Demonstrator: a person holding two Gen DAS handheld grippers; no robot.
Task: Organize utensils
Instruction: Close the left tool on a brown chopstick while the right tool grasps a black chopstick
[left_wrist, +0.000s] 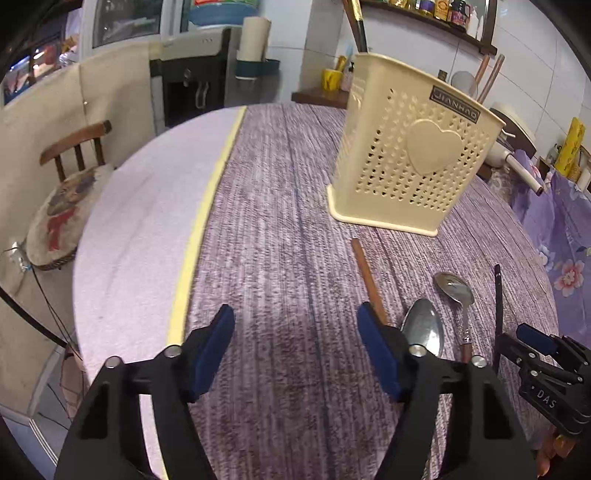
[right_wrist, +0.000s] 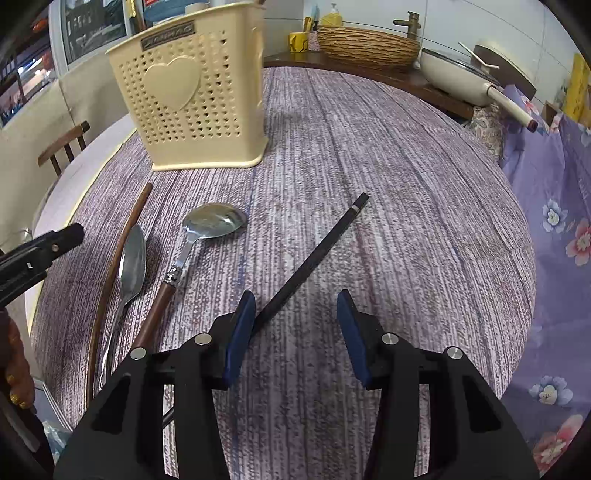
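A cream perforated utensil holder (left_wrist: 410, 162) with a heart stands upright on the purple-grey table; it also shows in the right wrist view (right_wrist: 192, 99). In front of it lie a brown chopstick (left_wrist: 369, 280) (right_wrist: 118, 258), a plain steel spoon (left_wrist: 424, 328) (right_wrist: 131, 266), a wooden-handled spoon (left_wrist: 456, 291) (right_wrist: 210, 225) and a black chopstick (left_wrist: 498, 295) (right_wrist: 314, 258). My left gripper (left_wrist: 295, 332) is open and empty above the table, left of the utensils. My right gripper (right_wrist: 295, 317) is open and empty, its left finger (right_wrist: 240, 332) beside the black chopstick's near end.
A wooden chair (left_wrist: 74, 177) with a cushion stands left of the table. A counter behind holds a woven basket (right_wrist: 365, 44), a cream pan (right_wrist: 465, 81) and a yellow mug (right_wrist: 299, 42). A floral purple cloth (right_wrist: 554, 258) hangs at the table's right edge.
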